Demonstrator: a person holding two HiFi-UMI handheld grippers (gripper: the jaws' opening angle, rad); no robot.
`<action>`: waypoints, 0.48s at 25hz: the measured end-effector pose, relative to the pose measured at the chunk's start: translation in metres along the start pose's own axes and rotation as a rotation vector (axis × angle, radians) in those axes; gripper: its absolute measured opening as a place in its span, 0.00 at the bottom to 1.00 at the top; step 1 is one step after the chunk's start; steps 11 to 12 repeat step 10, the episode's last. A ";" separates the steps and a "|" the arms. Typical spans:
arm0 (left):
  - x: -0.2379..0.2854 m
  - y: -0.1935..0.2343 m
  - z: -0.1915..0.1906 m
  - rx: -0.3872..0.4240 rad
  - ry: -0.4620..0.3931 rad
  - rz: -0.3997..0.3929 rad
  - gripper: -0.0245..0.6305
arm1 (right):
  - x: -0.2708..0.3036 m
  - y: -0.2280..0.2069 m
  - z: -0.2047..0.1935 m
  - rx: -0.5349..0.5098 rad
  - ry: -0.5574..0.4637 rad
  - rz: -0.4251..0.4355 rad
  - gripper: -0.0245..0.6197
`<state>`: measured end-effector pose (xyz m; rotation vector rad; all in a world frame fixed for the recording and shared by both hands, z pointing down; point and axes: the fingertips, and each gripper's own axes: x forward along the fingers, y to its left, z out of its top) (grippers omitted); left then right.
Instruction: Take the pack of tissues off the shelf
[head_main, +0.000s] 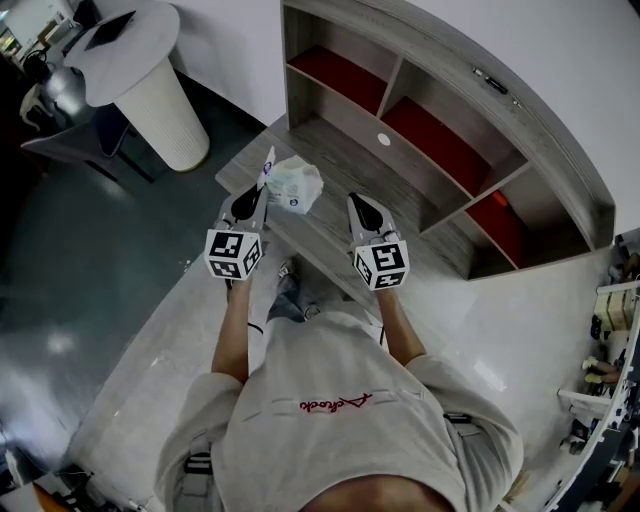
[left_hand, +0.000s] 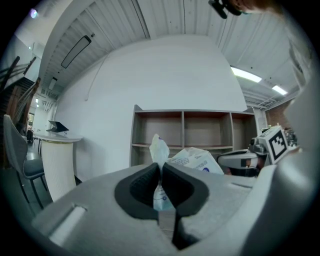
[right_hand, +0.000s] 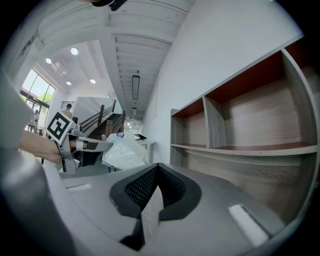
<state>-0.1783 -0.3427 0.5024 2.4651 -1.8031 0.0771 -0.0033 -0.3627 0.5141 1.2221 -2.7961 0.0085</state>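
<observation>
The pack of tissues (head_main: 295, 186) is a white plastic pack with blue print, held in the air in front of the wooden shelf unit (head_main: 345, 160). My left gripper (head_main: 261, 196) is shut on the pack's thin plastic end flap. In the left gripper view the pads (left_hand: 150, 181) pinch that flap, and the pack's body (left_hand: 195, 160) sticks out past them to the right. My right gripper (head_main: 356, 202) is beside the pack on the right, shut, with nothing in it. The right gripper view shows its jaws (right_hand: 156, 168) closed, with the pack (right_hand: 121, 153) and the left gripper (right_hand: 75, 146) off to the left.
The shelf unit has bare compartments with red back panels (head_main: 435, 145) and a small white disc (head_main: 384, 139) on its top board. A white round pedestal counter (head_main: 150, 95) with a laptop (head_main: 108, 30) stands at the left, with a grey chair (head_main: 55, 95) beside it.
</observation>
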 end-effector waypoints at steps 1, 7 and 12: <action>0.000 -0.001 0.000 0.000 0.000 0.000 0.06 | -0.001 0.000 0.000 0.000 0.001 -0.002 0.05; 0.000 -0.004 0.001 0.000 -0.003 -0.001 0.06 | -0.003 -0.002 -0.002 0.002 0.005 -0.002 0.05; 0.002 -0.003 -0.001 -0.001 0.001 -0.001 0.06 | -0.003 -0.002 -0.002 0.003 0.006 -0.002 0.05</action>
